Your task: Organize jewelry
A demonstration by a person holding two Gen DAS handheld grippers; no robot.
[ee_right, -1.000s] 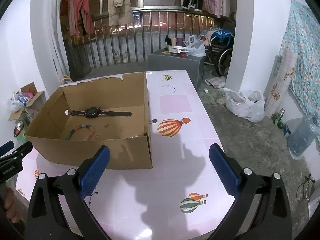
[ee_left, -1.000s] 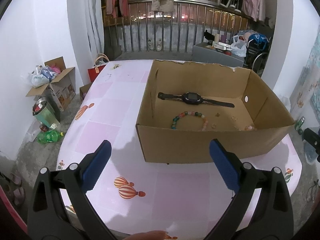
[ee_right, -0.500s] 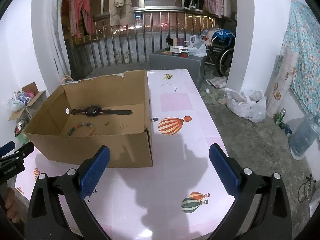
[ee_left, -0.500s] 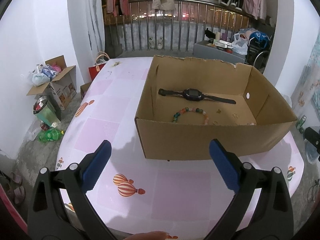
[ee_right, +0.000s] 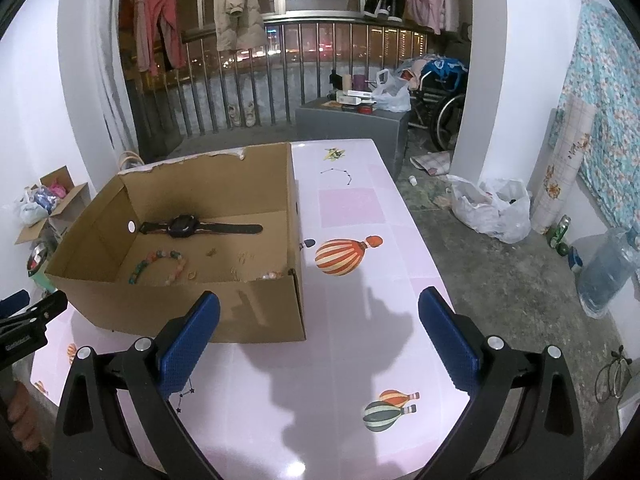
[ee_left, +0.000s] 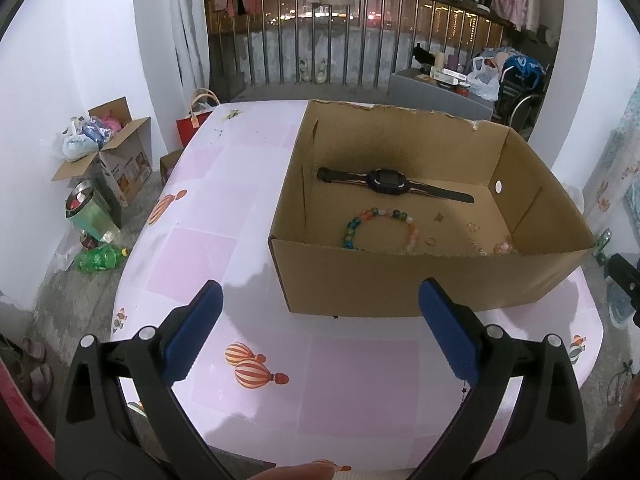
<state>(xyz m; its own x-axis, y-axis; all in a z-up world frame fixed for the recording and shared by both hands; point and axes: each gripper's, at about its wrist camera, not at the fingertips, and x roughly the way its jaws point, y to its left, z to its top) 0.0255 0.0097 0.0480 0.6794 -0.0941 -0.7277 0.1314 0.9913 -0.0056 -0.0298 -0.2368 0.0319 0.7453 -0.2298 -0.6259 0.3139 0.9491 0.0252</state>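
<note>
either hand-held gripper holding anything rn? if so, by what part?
Nothing held. The left hand-held gripper and right hand-held gripper are both open and empty above the table. The watch and bead bracelet lie in the cardboard box.

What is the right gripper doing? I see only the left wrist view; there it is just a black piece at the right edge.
Observer: The right gripper is open and holds nothing.
Operator: Where is it relative to the cardboard box?
Observer: It hovers over the table, in front of the cardboard box, by its near right corner.
Operator: Any jewelry on the table right of the box?
Observer: Only balloon prints show clearly; a thin dotted mark at the far end may be print or chain.
</note>
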